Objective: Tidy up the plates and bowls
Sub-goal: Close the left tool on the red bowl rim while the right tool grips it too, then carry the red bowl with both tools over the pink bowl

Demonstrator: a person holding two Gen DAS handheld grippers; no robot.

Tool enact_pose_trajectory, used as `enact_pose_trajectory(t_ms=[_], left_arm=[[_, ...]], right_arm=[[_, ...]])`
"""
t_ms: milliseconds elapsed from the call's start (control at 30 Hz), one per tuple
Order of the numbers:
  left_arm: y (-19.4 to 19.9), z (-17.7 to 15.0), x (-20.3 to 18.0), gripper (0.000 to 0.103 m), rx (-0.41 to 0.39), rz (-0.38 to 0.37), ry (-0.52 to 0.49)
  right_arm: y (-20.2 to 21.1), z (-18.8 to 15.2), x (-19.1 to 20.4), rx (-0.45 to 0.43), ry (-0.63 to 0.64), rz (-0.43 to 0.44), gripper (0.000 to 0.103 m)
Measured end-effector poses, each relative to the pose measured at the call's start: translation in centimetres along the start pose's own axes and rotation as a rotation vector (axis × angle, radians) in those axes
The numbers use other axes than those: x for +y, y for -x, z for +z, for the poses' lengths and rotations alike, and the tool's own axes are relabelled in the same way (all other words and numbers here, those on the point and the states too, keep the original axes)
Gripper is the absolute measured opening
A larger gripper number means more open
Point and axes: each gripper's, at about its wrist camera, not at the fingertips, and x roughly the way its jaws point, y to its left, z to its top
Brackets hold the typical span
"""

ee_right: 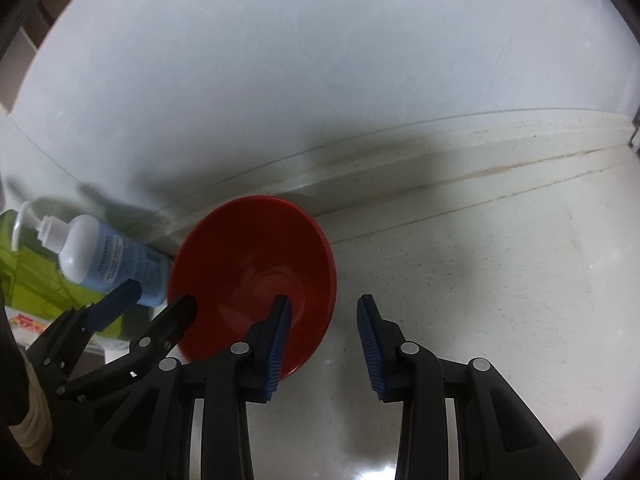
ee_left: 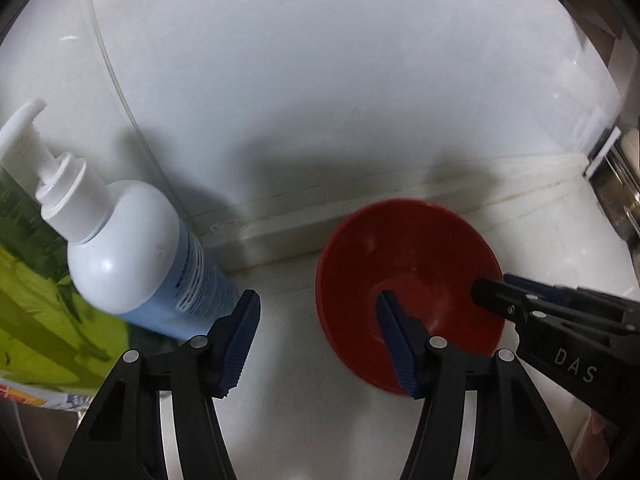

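A round red plastic bowl (ee_left: 408, 280) was seen resting upright on a pale, speckled white countertop (ee_right: 480, 272), close against the low ledge at the foot of a plain white wall (ee_left: 320, 80). The bowl's rim was straddled by the left gripper (ee_left: 316, 320): one blue ribbed pad (ee_left: 394, 340) was positioned over the bowl's inside, the other outside it on the bottle's side, and the jaws were seen parted, with no pad clearly pressed on the rim. The right gripper (ee_right: 324, 340) was likewise held apart, one blue pad (ee_right: 278, 344) set over the bowl's near edge and the other over bare counter; nothing was clamped. Just beside the bowl, a white pump bottle with a blue label (ee_left: 132, 248) was seen leaning, and behind it a yellow-green packet (ee_left: 36, 280) was partly shown. Whether bottle and bowl were touching could not be told.
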Motion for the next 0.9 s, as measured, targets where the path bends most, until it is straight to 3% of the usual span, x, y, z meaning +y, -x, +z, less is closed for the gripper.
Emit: enact_pose_trajectory(t_ms=[67, 267, 433, 900], left_arm=[[-0.5, 0.1, 0.3, 0.058, -0.011, 0.003, 0.012], [-1.7, 0.4, 0.1, 0.037, 0.018, -0.018, 0.02], [-2.7, 0.3, 0.0, 0.013, 0.047, -0.039, 0.02], [-1.2, -0.2, 0.3, 0.009, 0.06, -0.066, 0.072]], right_arm=[[-0.3, 0.2, -0.2, 0.001, -0.013, -0.004, 0.025], [-1.1, 0.6, -0.3, 0.005, -0.019, -0.005, 0.017], [-1.4, 0.4, 0.0, 0.006, -0.023, -0.007, 0.011], [-0.4, -0.1, 0.3, 0.012, -0.041, -0.022, 0.01]])
